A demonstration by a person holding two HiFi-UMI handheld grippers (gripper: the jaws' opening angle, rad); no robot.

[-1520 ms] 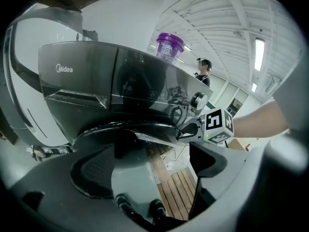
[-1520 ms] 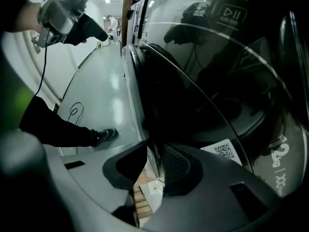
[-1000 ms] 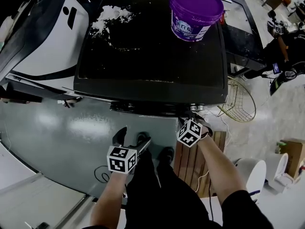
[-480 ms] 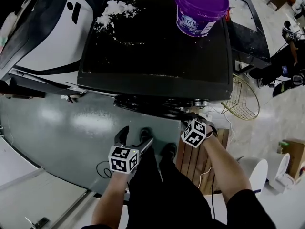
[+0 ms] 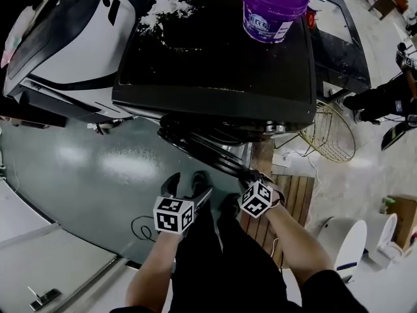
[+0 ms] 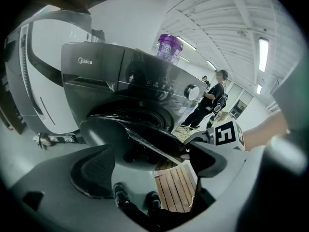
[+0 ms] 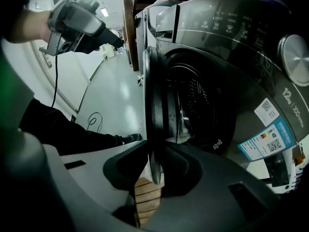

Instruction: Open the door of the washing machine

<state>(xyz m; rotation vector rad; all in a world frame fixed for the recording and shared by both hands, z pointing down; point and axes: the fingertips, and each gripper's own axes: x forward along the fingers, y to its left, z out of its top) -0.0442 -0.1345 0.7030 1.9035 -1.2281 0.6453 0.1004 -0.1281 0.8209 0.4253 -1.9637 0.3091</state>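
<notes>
The dark grey washing machine (image 5: 215, 57) stands in front of me with its round door (image 5: 202, 150) swung partly out from the front. My right gripper (image 5: 246, 173) is shut on the door's free edge (image 7: 154, 100), which runs straight between its pads (image 7: 178, 166). Behind the door the drum opening (image 7: 193, 105) shows. My left gripper (image 5: 186, 186) hangs open a little left of the door, holding nothing. From the left gripper view the door (image 6: 135, 134) sticks out toward me, and the right gripper's marker cube (image 6: 227, 134) sits at its tip.
A purple bucket (image 5: 273, 5) and spilled white powder (image 5: 163, 8) are on the machine's top. A white machine (image 5: 71, 38) stands at the left. A wire basket (image 5: 332, 132) and a wooden slat platform (image 5: 290, 194) are at the right. A person (image 6: 212, 98) stands in the background.
The door has swung out from the machine's front. My right gripper came toward me with the door's edge in it. The left gripper shifted slightly.
</notes>
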